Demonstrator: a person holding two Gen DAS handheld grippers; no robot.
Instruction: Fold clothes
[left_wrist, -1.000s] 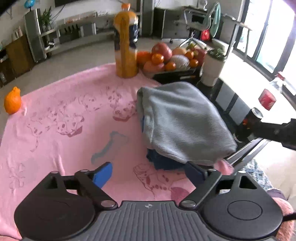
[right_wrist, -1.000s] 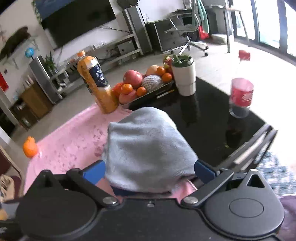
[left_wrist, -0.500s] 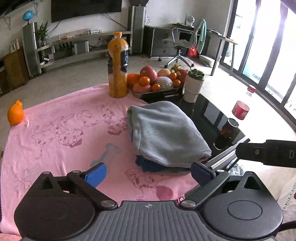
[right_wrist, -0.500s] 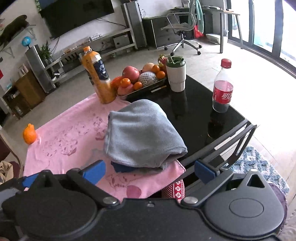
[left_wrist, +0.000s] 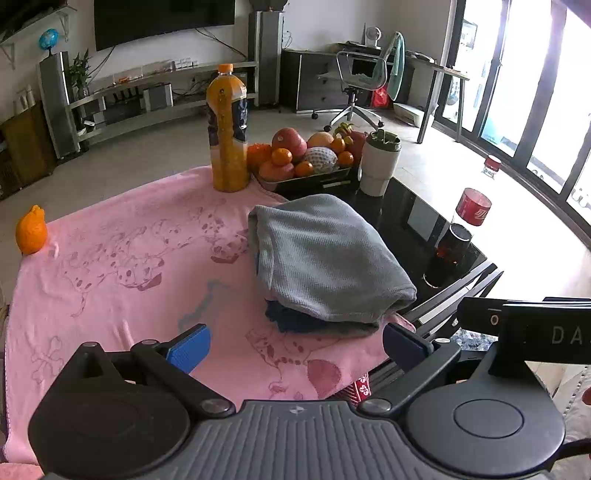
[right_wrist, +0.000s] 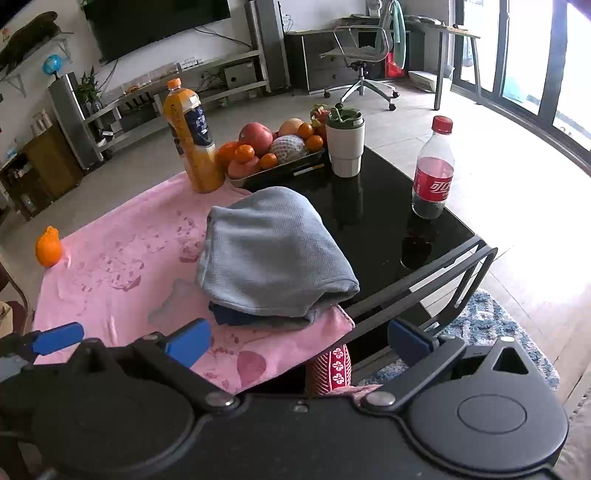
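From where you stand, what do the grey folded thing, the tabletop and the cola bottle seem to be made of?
The grey folded garment looks like soft knitted fabric: fine ribbed texture, matt, with rounded folds. The tabletop looks like glossy black glass or lacquer, since it mirrors the cup and bottle. The cola bottle seems clear plastic: see-through above the dark drink, with a red cap.

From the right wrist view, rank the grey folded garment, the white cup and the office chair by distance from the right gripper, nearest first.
1. Grey folded garment: just ahead of the right gripper, on the pink cloth.
2. White cup: farther back, beside the fruit tray.
3. Office chair: far across the room.
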